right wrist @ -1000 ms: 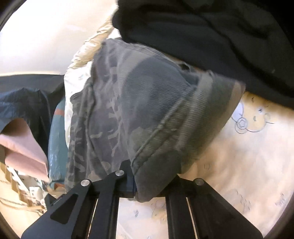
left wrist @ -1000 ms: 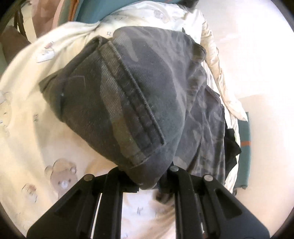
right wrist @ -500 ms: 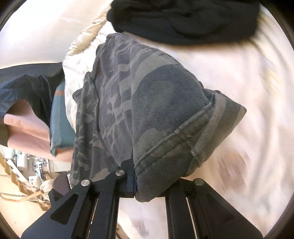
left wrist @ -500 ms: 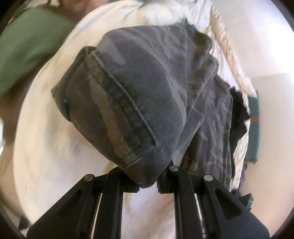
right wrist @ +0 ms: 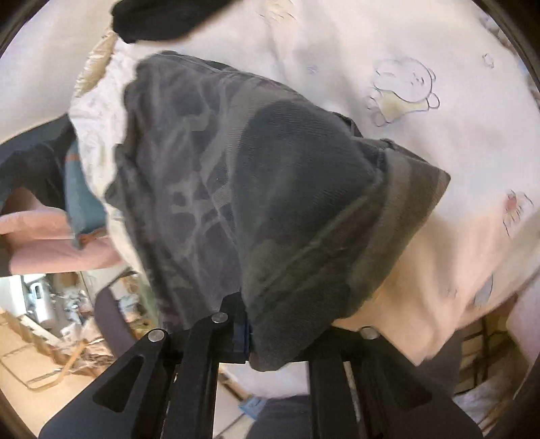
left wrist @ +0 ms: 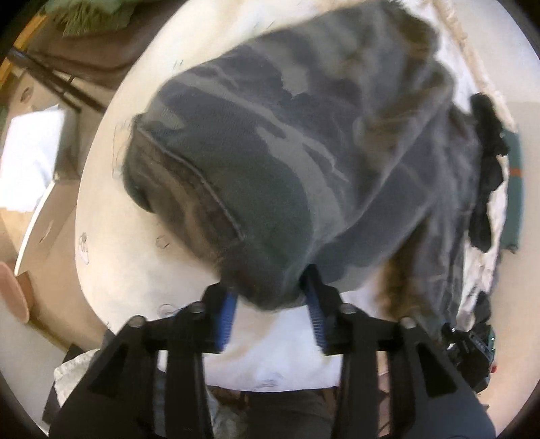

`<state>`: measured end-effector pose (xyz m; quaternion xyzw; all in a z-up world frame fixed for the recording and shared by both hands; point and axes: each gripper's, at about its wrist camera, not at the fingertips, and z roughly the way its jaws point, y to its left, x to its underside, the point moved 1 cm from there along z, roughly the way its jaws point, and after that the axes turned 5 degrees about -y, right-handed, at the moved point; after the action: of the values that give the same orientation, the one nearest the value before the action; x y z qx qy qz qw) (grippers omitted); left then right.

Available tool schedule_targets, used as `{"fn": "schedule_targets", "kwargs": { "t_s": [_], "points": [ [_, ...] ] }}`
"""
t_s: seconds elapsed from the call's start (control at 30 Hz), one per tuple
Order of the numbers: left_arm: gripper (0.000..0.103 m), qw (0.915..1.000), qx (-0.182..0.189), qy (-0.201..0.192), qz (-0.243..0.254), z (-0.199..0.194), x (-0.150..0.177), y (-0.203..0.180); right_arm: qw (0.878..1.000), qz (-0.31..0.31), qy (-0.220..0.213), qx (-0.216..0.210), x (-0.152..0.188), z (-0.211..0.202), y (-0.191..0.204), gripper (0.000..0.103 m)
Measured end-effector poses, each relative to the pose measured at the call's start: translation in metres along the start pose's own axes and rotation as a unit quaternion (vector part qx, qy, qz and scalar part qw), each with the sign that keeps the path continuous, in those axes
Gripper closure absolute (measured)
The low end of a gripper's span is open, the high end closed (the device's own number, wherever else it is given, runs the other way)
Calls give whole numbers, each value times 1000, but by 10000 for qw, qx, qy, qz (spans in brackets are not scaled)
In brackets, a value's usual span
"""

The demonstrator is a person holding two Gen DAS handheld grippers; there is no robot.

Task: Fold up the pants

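Camo pants point(left wrist: 303, 162) draping over bed point(left wrist: 111, 263). Left tool point(left wrist: 271, 317) opening, hem between jaws; right tool point(right wrist: 280, 341) opening, hem between jaws. Risk: uneven release skewing fold.

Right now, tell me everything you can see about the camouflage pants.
The camouflage pants are dark grey-green, of a thick, ribbed-looking woven cloth with stitched hems. They lie bunched and partly folded on the cream bedsheet printed with cartoon bears, beside a black garment. One hemmed end hangs between the left gripper, whose jaws are opening; the other sits in the right gripper, whose jaws are also opening.
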<state>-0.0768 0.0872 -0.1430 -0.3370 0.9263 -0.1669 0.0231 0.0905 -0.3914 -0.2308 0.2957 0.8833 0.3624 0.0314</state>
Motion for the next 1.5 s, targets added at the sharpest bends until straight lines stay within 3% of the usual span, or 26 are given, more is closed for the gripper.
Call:
{"fn": "schedule_targets", "kwargs": {
  "t_s": [0.03, 0.1, 0.13, 0.17, 0.3, 0.4, 0.47, 0.53, 0.63, 0.73, 0.8, 0.83, 0.87, 0.93, 1.07, 1.13, 1.2, 1.27, 1.33, 1.37, 1.43, 1.5],
  "points": [
    [54, 10000, -12, 45, 4, 3, 3, -3, 10000, -5, 3, 5, -2, 5, -4, 83],
    [44, 9998, -87, -78, 183, -5, 8, -8, 9999, -144, 55, 46, 0, 6, -3, 63],
    [35, 9990, -137, -133, 400, -11, 13, -11, 9995, -302, 62, 49, 6, 4, 0, 45],
    [30, 9980, -174, -146, 595, -16, 19, -14, 9987, -507, 61, 48, 12, 0, 5, 37],
    [30, 9890, -56, 58, 1479, -4, 39, -50, 9912, -1291, 212, 185, 48, -7, 14, 36],
    [30, 9812, 57, 27, 1931, 20, 46, -76, 9719, -2219, 296, 733, 72, 12, 29, 36],
    [32, 9847, 172, 280, 1711, 54, 44, -89, 9551, -2786, 290, 970, 79, 31, 38, 36],
    [32, 9884, 250, 202, 1484, 67, 41, -89, 9438, -3101, 228, 1124, 76, 52, 45, 36],
    [32, 9909, 193, -520, 1226, 67, 24, -93, 9447, -3128, -68, 981, 61, 61, 56, 36],
    [32, 9922, 374, -580, 1036, 73, 14, -92, 9441, -3212, -45, 739, 53, 71, 63, 36],
    [40, 9906, 583, -557, 1103, 73, 14, -93, 9481, -3135, 368, 386, 53, 83, 62, 39],
    [68, 9893, 818, -429, 1129, 71, 13, -89, 9504, -3062, 487, 239, 56, 86, 62, 54],
    [87, 9878, 1069, -182, 1118, 71, 15, -89, 9532, -2958, 616, 77, 58, 85, 62, 73],
    [93, 9807, 1658, 144, 1024, 62, 18, -91, 9618, -2568, 847, -415, 62, 76, 62, 84],
    [95, 9694, 2311, 111, 826, 20, 8, -97, 9698, -1645, 1058, -1456, 71, 49, 69, 88],
    [96, 9662, 2489, 313, 596, 14, 7, -93, 9741, -1216, 977, -1635, 70, 44, 65, 88],
    [97, 9662, 2430, 657, 565, 22, 15, -83, 9779, -741, 1028, -1663, 71, 49, 48, 88],
    [97, 9662, 2214, 1167, 623, 53, 31, -80, 9809, -518, 1235, -1412, 79, 69, 31, 82],
    [96, 9713, 1393, 1696, 915, 92, 53, -75, 9841, -340, 1581, -736, 92, 99, 6, 81],
    [96, 9699, 1053, 1865, 1162, 107, 61, -73, 9836, -285, 1719, -456, 98, 112, -1, 85],
    [94, 9718, 989, 1603, 1417, 100, 64, -73, 9819, -459, 1808, -327, 107, 117, -2, 85],
    [71, 9738, 828, 1309, 1668, 77, 62, -73, 9781, -845, 1895, -135, 113, 106, 14, 84]
  ]
}}
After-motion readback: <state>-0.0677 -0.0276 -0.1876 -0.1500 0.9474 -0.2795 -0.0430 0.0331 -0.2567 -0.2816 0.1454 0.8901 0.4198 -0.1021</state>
